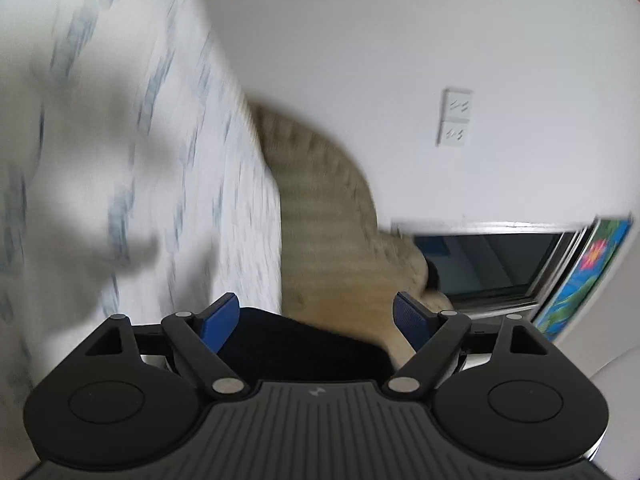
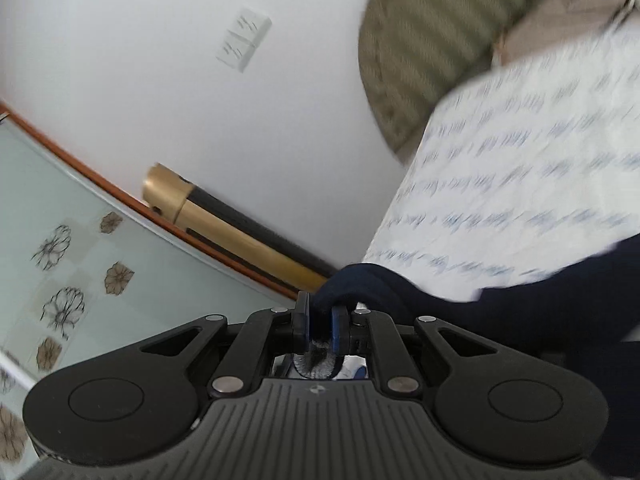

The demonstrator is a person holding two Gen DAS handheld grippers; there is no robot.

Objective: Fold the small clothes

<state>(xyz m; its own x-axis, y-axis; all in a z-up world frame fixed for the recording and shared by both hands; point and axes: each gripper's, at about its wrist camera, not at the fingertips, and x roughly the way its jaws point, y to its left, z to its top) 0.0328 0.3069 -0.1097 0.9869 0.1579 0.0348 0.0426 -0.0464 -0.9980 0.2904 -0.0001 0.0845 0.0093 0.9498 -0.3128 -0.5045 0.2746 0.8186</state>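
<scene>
You have one dark navy garment (image 2: pixel 520 304) in play, and both views show it. Your right gripper (image 2: pixel 320 322) is clenched on a bunched edge of it: the two blue pads (image 2: pixel 338 326) pinch the cloth, and a tuft of dark fabric shows behind them. From there the garment runs off to the right across the lower part of the right view, under a white sheet with blue print (image 2: pixel 520 184).

Your left gripper (image 1: pixel 318 316) is released, its two blue pads (image 1: pixel 218 320) standing wide apart. The same navy cloth (image 1: pixel 300 344) lies between and below them, but neither pad presses on it; whether the left pad brushes it you cannot tell through the blur.

Around you, counted:
- one printed white sheet, which fills the left half of the left view (image 1: pixel 140 140);
- one beige ribbed cushion (image 1: pixel 328 208) behind that sheet, seen also at the top of the right view (image 2: pixel 432 40);
- one double wall socket (image 1: pixel 454 118) on the white wall (image 1: pixel 360 40);
- one gold and black tube (image 2: pixel 224 224) along an orange-edged frosted panel with flower motifs (image 2: pixel 72 264);
- one dark screen (image 1: pixel 492 264), with a bright flower picture (image 1: pixel 588 272) beside it.

The sheet hangs close to the left pad and blocks that side. Both pictures are smeared with motion.
</scene>
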